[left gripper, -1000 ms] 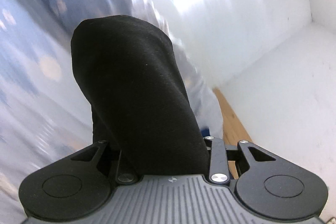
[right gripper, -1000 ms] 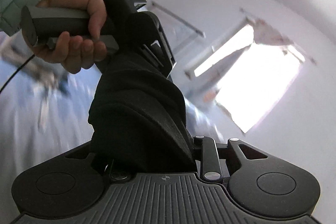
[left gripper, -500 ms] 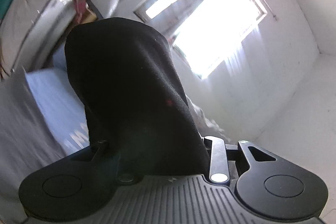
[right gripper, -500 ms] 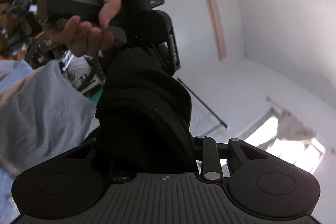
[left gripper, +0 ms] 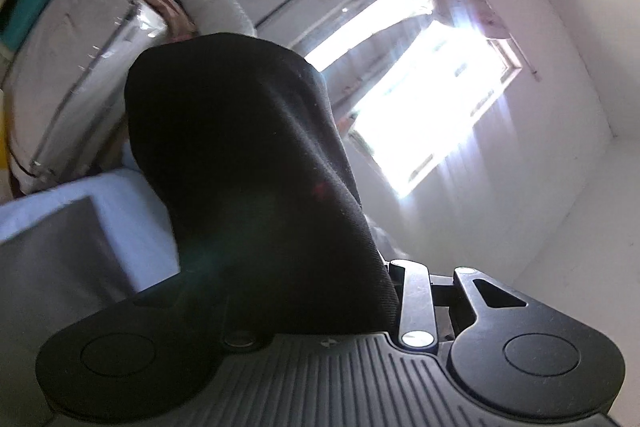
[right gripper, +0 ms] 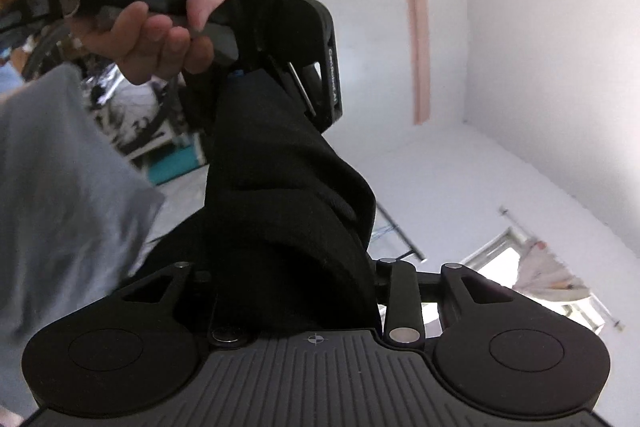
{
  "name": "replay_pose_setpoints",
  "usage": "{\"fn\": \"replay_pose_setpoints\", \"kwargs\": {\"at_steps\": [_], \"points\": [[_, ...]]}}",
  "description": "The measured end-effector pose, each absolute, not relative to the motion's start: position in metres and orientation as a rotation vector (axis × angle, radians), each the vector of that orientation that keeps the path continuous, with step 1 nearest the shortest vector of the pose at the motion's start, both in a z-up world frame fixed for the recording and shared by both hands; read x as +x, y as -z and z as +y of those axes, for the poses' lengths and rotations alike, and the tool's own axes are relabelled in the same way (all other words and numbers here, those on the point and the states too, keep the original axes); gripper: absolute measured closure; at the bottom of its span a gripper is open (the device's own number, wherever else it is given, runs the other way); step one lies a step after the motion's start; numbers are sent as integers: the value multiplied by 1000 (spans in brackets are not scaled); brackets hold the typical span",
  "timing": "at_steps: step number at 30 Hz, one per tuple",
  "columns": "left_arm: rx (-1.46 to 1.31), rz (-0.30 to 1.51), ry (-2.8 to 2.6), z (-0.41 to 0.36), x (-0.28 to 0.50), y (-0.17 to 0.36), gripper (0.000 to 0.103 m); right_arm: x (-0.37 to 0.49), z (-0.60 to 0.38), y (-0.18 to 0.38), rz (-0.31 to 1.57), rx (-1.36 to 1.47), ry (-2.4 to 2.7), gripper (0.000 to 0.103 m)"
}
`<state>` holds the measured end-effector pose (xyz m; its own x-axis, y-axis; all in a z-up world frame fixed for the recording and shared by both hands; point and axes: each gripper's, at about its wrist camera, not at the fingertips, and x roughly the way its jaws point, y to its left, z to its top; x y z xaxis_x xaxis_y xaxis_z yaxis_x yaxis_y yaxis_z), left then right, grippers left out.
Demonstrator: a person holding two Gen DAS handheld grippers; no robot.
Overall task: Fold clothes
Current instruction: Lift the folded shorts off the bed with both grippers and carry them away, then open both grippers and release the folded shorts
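Observation:
A black garment [left gripper: 248, 179] drapes over my left gripper [left gripper: 280, 267] and hides its fingers; the gripper is shut on the cloth and points up toward the window. The same black garment [right gripper: 280, 211] stretches from my right gripper [right gripper: 292, 291], which is shut on it with fingers hidden, up to the left gripper's body [right gripper: 288, 11], held by a hand [right gripper: 160, 11]. Both grippers are raised and close together with the cloth between them.
A bright window [left gripper: 424, 99] with a curtain is ahead in the left view. Stacked bedding and bags [left gripper: 80, 39] sit at the left. A grey cloth [right gripper: 60, 179] hangs at the left of the right view. White walls and ceiling surround.
Both grippers have tilted upward with the black garment. The left view swung from blurred bedding to the window; the right view swung from the window toward the ceiling corner.

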<state>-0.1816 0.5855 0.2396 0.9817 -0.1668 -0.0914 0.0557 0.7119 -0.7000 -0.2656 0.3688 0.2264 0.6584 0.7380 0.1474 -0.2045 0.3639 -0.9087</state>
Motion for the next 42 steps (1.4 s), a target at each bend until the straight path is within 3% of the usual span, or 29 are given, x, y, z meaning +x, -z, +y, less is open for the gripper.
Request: {"fn": "replay_pose_setpoints", "kwargs": {"at_steps": [4, 9, 15, 20, 22, 23, 25, 30, 35, 39, 42], "points": [[-853, 228, 4, 614, -199, -169, 69, -274, 403, -171, -488, -1094, -748, 67], [-908, 205, 26, 623, -232, -131, 70, -307, 402, -138, -485, -1097, -818, 64], [-938, 258, -2, 626, -243, -111, 67, -322, 393, -114, -370, -1162, -937, 48], [-921, 301, -22, 629, -243, -126, 38, -305, 394, -134, -302, -1158, -971, 37], [-898, 322, -29, 631, -246, -132, 20, -305, 386, -142, -251, -1151, -1008, 21], [-899, 331, -34, 632, -247, -136, 17, -305, 382, -146, -221, -1142, -1032, 20], [-914, 364, -88, 635, -253, -143, 0, -304, 375, -156, -159, -1120, -1082, 16], [-907, 355, -234, 642, -289, -169, 0, -315, 375, -182, 24, -997, -1170, 15], [-825, 262, -295, 622, -338, -206, 0, -301, 386, -221, 265, -672, -1260, 15], [-710, 233, -271, 587, -342, -241, 0, -279, 326, -266, 420, -280, -1334, 3], [-654, 206, -192, 549, -334, -269, 0, -268, 256, -294, 412, -92, -1321, 2]]}}
